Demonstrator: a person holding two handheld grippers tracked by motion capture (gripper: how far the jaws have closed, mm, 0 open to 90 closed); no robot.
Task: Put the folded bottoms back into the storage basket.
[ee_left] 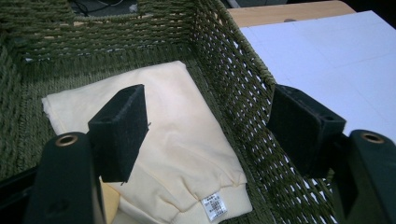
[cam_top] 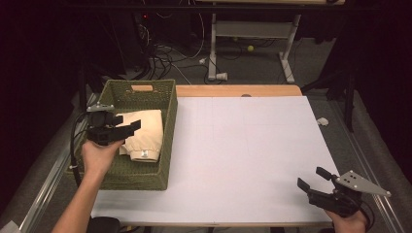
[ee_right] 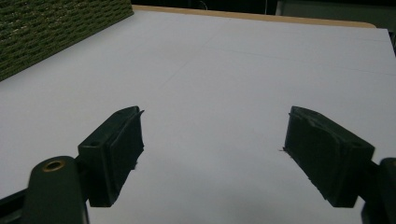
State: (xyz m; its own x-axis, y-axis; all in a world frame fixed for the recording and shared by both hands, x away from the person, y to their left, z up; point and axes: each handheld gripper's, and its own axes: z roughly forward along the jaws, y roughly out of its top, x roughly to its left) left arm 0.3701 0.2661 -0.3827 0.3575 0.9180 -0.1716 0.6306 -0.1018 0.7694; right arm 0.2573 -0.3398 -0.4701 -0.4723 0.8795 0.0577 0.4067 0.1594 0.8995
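One folded cream garment lies inside the single green woven basket at the desk's left side. The left claw hovers over it, jaws apart and empty, one jaw straddling the basket wall. The right claw waits open over bare desk. Judging by this, the step is reaching for the garment; next the left claw needs to drop onto a fold and close.

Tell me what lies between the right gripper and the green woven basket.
Nothing: in the high view, bare white table surface stretches from the right gripper to the green woven basket.
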